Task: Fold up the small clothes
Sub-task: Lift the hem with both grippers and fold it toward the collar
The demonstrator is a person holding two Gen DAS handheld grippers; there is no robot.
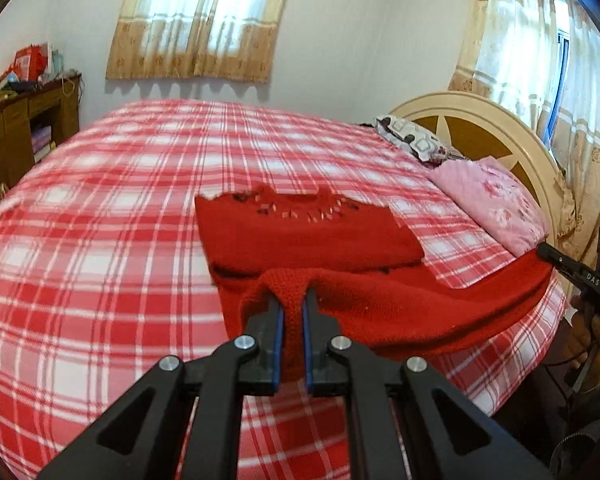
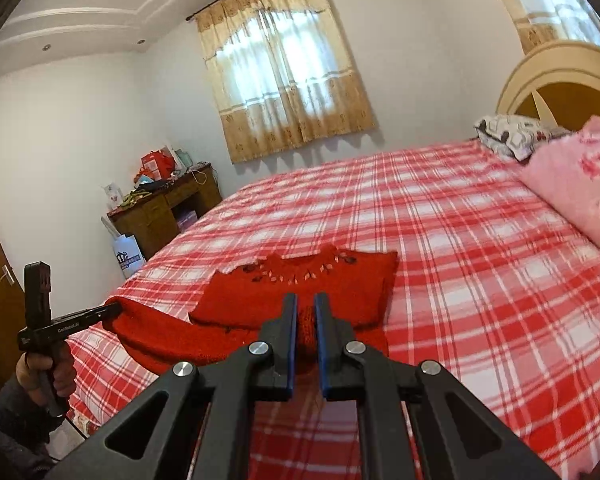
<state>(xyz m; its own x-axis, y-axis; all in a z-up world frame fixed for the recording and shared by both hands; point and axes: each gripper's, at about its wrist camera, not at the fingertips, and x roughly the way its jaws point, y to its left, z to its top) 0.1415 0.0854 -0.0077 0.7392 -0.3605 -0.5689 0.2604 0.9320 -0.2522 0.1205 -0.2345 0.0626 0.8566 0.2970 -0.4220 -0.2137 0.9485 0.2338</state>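
While both grippers pinch the near hem of a red knit sweater (image 1: 312, 236), its upper part lies flat on the bed (image 1: 100, 200) just beyond their fingertips, neckline farthest away. That neckline carries a ring of small pale beads and dark trim. The left gripper (image 1: 293, 300) has its blue-padded fingers (image 1: 279, 320) clamped narrow on a bunched fold of the hem, which rises off the bed between them. Off to its right, at the far end of the raised hem, the right gripper (image 1: 548, 254) bites the cloth's corner, with a hand (image 1: 590, 332) on its grip. From the right wrist view, the right gripper (image 2: 306, 308) is likewise closed tight on red knit, and the left gripper (image 2: 114, 310) shows to its left, gripping the other corner, a hand (image 2: 44, 372) below it. Between the two grippers the hem hangs in a shallow sag above the red-and-white plaid bedspread (image 2: 460, 260). Ahead and to the right of the grippers, a pink floral pillow (image 1: 496, 200) and a patterned pillow (image 2: 508, 134) lie against the cream headboard (image 1: 468, 120).
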